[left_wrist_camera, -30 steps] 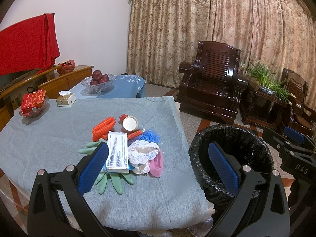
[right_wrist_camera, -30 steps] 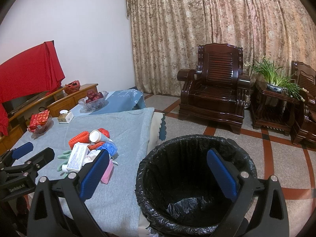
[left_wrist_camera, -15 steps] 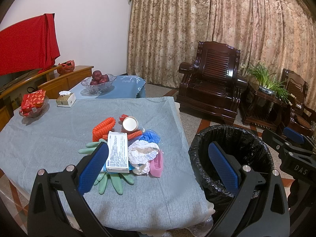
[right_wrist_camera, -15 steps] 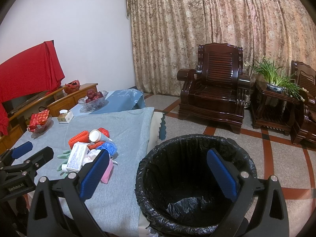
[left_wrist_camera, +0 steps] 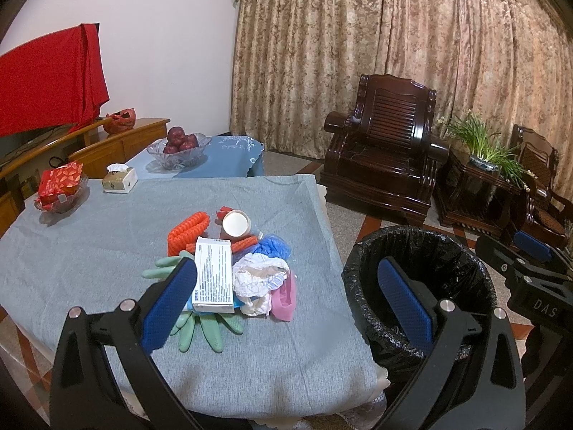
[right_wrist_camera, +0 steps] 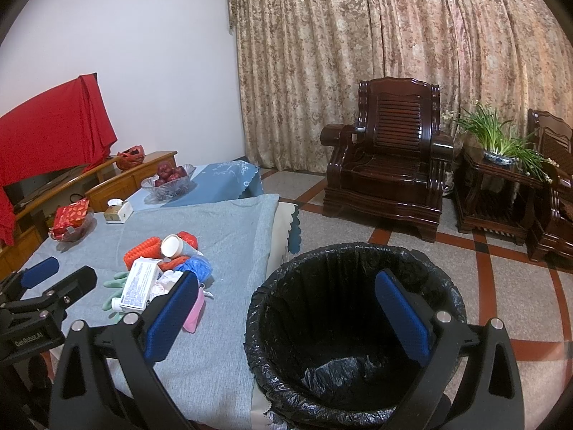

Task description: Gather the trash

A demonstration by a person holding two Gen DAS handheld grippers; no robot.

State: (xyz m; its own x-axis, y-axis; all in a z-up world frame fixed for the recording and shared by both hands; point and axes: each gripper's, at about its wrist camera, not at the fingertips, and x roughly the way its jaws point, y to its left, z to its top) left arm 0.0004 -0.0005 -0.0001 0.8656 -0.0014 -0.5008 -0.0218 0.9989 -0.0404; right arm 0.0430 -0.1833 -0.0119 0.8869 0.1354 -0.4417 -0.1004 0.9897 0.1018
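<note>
**Trash heaped on desk, bin alongside**

Standing at the desk's (left_wrist_camera: 89, 251) 3 o'clock edge, the black-lined bin (right_wrist_camera: 358, 286) gapes. Trash pile (left_wrist_camera: 229, 268) sits mid-desk; its white box (left_wrist_camera: 213, 274) runs 12-to-6. Left tongs (left_wrist_camera: 286, 301) and right tongs (right_wrist_camera: 286, 317) spread, holding nothing.

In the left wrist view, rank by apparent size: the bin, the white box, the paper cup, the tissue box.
1. bin, by far the largest, though it is also near the camera.
2. white box.
3. paper cup and tissue box look alike; the tissue box sits farther away, so no ranking.
</note>
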